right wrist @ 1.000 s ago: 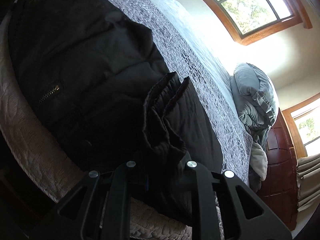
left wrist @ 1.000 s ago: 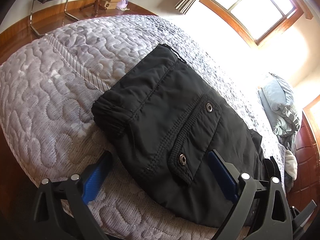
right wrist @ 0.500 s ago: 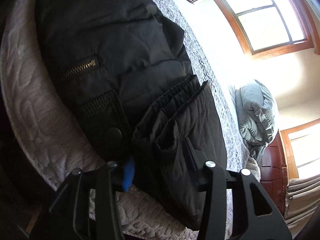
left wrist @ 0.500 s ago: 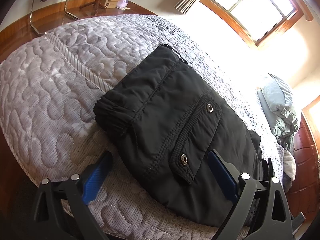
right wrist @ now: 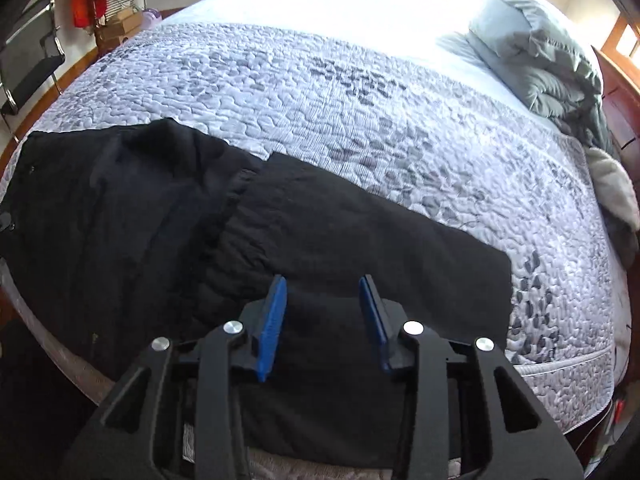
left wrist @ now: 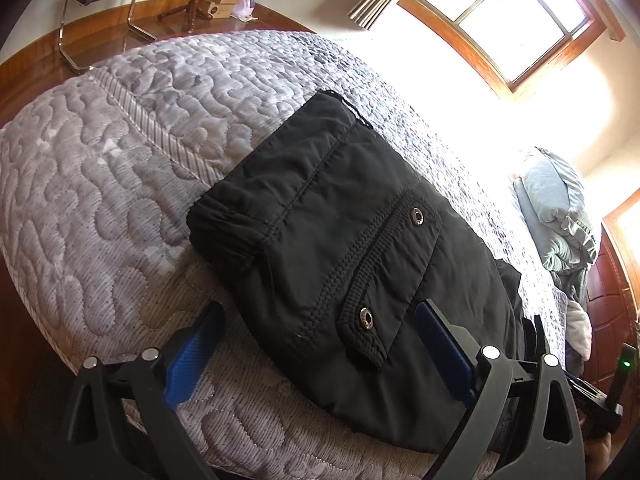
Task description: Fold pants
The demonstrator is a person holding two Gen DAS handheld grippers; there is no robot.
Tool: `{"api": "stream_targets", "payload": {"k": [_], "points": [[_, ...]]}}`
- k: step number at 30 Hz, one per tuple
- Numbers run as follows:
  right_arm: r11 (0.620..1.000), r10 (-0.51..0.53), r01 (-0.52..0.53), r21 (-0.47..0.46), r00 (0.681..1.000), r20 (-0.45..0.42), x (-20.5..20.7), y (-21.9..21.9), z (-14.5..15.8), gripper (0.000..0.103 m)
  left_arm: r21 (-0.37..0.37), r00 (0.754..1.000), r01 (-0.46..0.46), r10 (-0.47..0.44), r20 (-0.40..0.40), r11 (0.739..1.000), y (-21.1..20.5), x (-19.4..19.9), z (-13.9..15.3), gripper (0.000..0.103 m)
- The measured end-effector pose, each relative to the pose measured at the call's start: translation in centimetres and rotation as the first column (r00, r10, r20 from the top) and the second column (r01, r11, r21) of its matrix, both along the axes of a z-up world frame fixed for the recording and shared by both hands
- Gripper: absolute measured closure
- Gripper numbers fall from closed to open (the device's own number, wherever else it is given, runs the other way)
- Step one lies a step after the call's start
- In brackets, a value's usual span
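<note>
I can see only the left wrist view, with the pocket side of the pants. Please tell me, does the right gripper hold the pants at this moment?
Observer: No. The right gripper is open above the black pants. Its jaws have just been closing a little, with no cloth between the fingers.
Operator: Thank you. How does the other end of the pants lie?
Observer: The folded leg section lies flat on the quilt, and its gathered cuff seems to rest on the upper part.
</note>
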State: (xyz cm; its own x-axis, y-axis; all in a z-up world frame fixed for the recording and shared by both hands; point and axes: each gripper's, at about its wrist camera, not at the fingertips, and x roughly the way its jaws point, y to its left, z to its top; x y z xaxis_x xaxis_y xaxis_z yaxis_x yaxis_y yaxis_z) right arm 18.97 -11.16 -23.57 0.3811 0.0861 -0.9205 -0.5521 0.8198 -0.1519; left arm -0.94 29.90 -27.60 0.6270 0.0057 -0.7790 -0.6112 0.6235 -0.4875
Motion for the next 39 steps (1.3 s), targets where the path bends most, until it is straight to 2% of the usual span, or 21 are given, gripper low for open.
{"api": "stream_targets", "payload": {"k": [1,5,6,9,11,13,14,16,18,22,25,27,31,39], "points": [[1.000,-0.011,0.011,0.007,0.999,-0.051,0.3,0.2,-1.2,0.068,-0.001,1.000,0.002,-0.002,0.001,1.000,0.0,0.0,0.0,0.006],[0.999,0.044,-0.046,-0.017,0.993,-0.106,-2.5,2.3,-3.7,0.081,-0.010,1.000,0.005,-0.005,0.000,1.000,0.2,-0.1,-0.1,0.006],[0.997,0.068,-0.070,-0.019,0.992,-0.110,-3.1,2.7,-3.8,0.088,-0.013,1.000,0.005,-0.005,0.000,1.000,0.3,-0.1,-0.2,0.006],[0.997,0.082,-0.082,0.007,0.986,-0.147,-2.9,2.8,-3.0,0.090,-0.036,1.000,0.008,-0.008,-0.002,0.999,0.5,0.0,-0.3,0.006],[0.993,0.103,-0.090,0.072,0.973,-0.204,-2.3,3.0,-1.7,0.082,-0.065,1.000,-0.010,0.011,0.014,0.998,0.8,-0.7,-0.1,0.006],[0.980,0.170,-0.135,0.143,0.949,-0.267,-1.9,4.4,0.3,0.059,-0.137,0.997,-0.053,0.059,0.041,0.989,1.2,-1.9,-0.1,0.006],[0.968,0.218,-0.166,0.189,0.928,-0.302,-1.6,5.4,1.6,0.053,-0.189,0.995,-0.072,0.084,0.054,0.979,1.5,-2.5,-0.3,0.006],[0.928,0.347,-0.262,0.265,0.868,-0.356,-1.0,8.8,4.1,0.031,-0.276,0.989,-0.115,0.137,0.062,0.954,2.2,-3.4,-0.8,0.006],[0.881,0.460,-0.361,0.305,0.801,-0.382,-0.2,13.2,6.2,0.022,-0.350,0.979,-0.153,0.190,0.073,0.924,2.7,-4.1,-1.3,0.006],[0.791,0.612,-0.498,0.355,0.647,-0.455,1.6,23.6,7.7,0.016,-0.469,0.958,-0.206,0.274,0.081,0.859,3.7,-4.3,-2.4,0.004],[0.725,0.680,-0.592,0.352,0.531,-0.506,1.6,31.1,7.1,0.013,-0.512,0.945,-0.238,0.319,0.074,0.825,4.8,-4.0,-3.5,0.004],[0.692,0.696,-0.634,0.346,0.459,-0.551,1.3,36.0,5.6,0.013,-0.522,0.939,-0.248,0.335,0.076,0.816,5.1,-3.5,-3.8,0.004],[0.618,0.718,-0.719,0.317,0.353,-0.599,-0.7,43.1,2.2,0.013,-0.530,0.927,-0.265,0.363,0.088,0.805,5.3,-2.8,-4.0,0.004],[0.489,0.713,-0.810,0.323,0.157,-0.684,-3.7,49.1,-4.4,0.013,-0.533,0.910,-0.263,0.390,0.139,0.804,4.6,-2.7,-4.2,0.004]]}}
